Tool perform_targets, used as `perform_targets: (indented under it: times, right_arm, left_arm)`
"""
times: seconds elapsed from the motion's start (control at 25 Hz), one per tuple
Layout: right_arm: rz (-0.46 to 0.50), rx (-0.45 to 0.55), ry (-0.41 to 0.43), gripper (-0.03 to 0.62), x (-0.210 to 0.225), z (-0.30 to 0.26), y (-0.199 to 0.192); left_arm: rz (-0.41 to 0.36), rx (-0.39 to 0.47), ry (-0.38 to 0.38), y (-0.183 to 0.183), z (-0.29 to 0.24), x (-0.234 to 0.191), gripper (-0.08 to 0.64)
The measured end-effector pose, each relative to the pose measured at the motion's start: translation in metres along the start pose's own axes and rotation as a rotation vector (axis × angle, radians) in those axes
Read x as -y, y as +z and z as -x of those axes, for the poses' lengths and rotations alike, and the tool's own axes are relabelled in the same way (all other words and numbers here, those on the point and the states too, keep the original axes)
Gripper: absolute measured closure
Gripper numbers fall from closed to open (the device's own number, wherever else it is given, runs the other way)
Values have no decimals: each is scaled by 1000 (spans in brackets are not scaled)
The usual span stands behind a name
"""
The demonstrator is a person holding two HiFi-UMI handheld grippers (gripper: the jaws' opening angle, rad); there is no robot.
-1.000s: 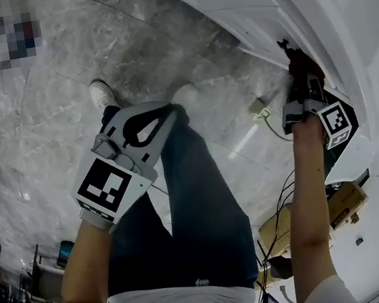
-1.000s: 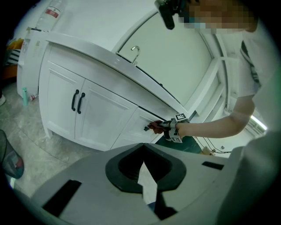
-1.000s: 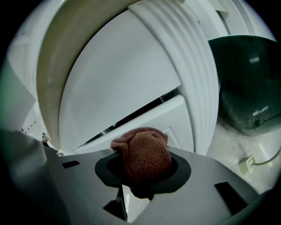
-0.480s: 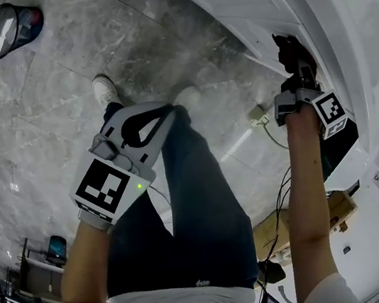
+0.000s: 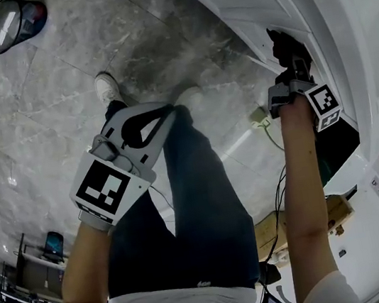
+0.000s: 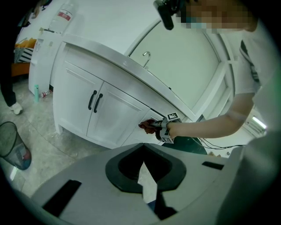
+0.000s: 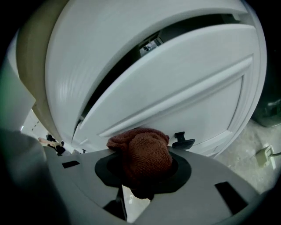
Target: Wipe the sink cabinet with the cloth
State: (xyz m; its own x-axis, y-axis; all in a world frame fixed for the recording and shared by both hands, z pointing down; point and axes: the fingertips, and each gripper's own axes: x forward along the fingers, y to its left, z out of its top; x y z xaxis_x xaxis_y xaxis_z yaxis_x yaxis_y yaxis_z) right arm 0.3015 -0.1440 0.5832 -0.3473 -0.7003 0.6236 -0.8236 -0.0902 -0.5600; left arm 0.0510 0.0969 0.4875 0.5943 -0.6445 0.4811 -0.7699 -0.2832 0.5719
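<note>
Cloth [image 7: 147,151] betw. right tongs [image 7: 143,171]; against cabinet door [image 7: 184,83]

Cloth [image 7: 144,151]: rust-brown knit, bunched into a wad, clamped in the right gripper [image 5: 289,69], its front pressed to a white panelled door of the sink cabinet [image 6: 109,112], just beside a black handle [image 7: 183,141]. Cabinet: white, stands on the floor, two doors at left w/ paired black pulls [image 6: 95,101], a tap [image 6: 146,56] on top. The door by the cloth seems ajar, w/ a dark gap along its upper edge.
</note>
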Motion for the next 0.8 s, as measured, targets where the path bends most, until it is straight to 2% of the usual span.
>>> perform_targets:
  times: [0.12,0.44,0.8]
  right_arm:
    - [-4,-6,-6,463,7,-2,-2]
    - [6,-26,-47,463,31,-42,-35]
    - [-1,10,19,463,38,-43,-37]
  left_arm:
    - [3,1,13,2,0,8,549]
    - [18,-17,25,-5,-8,-9,549]
    - [14,-26,26,-1,-19,-6,549]
